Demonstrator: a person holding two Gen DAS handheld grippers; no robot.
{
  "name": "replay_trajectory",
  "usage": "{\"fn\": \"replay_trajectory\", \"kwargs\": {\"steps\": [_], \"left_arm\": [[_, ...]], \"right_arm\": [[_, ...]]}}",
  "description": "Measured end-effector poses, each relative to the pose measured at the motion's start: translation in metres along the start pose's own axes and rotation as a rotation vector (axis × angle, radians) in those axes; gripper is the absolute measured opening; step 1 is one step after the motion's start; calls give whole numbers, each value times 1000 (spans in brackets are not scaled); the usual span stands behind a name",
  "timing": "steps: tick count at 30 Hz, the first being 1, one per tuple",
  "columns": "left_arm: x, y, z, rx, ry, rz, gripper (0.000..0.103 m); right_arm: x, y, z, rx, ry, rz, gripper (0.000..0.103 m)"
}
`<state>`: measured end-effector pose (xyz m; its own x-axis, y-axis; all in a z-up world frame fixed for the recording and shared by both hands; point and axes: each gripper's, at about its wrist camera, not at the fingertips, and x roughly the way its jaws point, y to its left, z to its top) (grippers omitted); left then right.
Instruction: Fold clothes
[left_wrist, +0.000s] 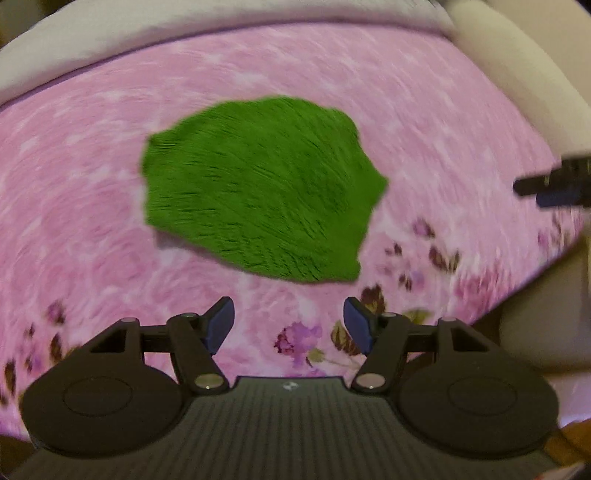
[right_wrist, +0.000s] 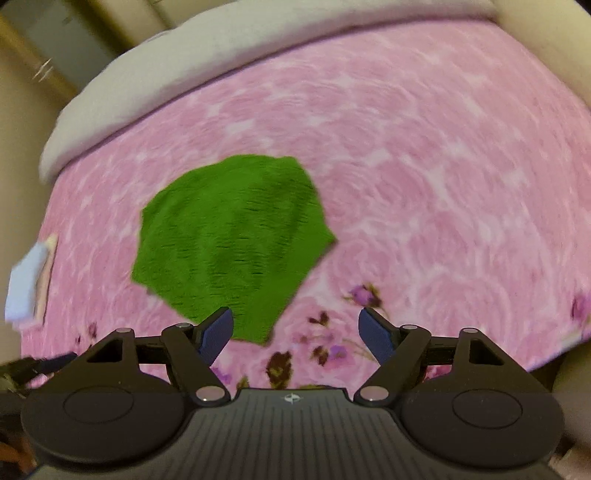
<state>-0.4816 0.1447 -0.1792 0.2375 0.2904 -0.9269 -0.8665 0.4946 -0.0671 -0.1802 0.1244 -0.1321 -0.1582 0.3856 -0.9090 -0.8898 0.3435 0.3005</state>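
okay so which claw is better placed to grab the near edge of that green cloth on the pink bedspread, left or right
Probably the right. Both claws are open and empty. In its own view the right claw has the green cloth's near corner right by its fingertips, while the left claw shows a strip of pink bedspread before the cloth.

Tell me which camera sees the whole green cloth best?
The left wrist view: the green cloth lies whole and unblocked on the pink bedspread, ahead of the open left gripper. In the right wrist view the cloth sits off to the left, its near edge partly hidden behind the right gripper.
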Motion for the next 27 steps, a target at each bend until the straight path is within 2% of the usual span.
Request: {"fn": "replay_trajectory", "kwargs": {"steps": [4, 9, 13, 17, 19, 21, 23, 24, 26, 27], "left_arm": [[52, -26, -7, 183, 28, -5, 61], [116, -60, -14, 418, 49, 56, 59], [159, -86, -24, 673, 25, 166, 58], [191, -106, -46, 1003, -21, 284, 57], [204, -112, -57, 1135, -44, 314, 58], [215, -114, -66, 1235, -72, 338, 61], [219, -113, -63, 1259, -90, 333, 65], [220, -112, -62, 1270, -98, 331, 62], [216, -102, -45, 1175, -78, 273, 25], [213, -99, -35, 1134, -74, 257, 16]], "right_arm": [[23, -39, -2, 90, 42, -80, 77], [51, -91, 4, 148, 73, -153, 77], [69, -120, 15, 164, 94, -171, 77], [86, -142, 26, 171, 118, -171, 77], [91, -148, 28, 179, 127, -165, 77], [94, -153, 29, 182, 135, -163, 77], [96, -158, 30, 184, 139, -167, 77], [96, -160, 31, 188, 139, -171, 77], [96, -164, 33, 194, 140, -177, 77], [96, -165, 34, 197, 139, -180, 77]]}}
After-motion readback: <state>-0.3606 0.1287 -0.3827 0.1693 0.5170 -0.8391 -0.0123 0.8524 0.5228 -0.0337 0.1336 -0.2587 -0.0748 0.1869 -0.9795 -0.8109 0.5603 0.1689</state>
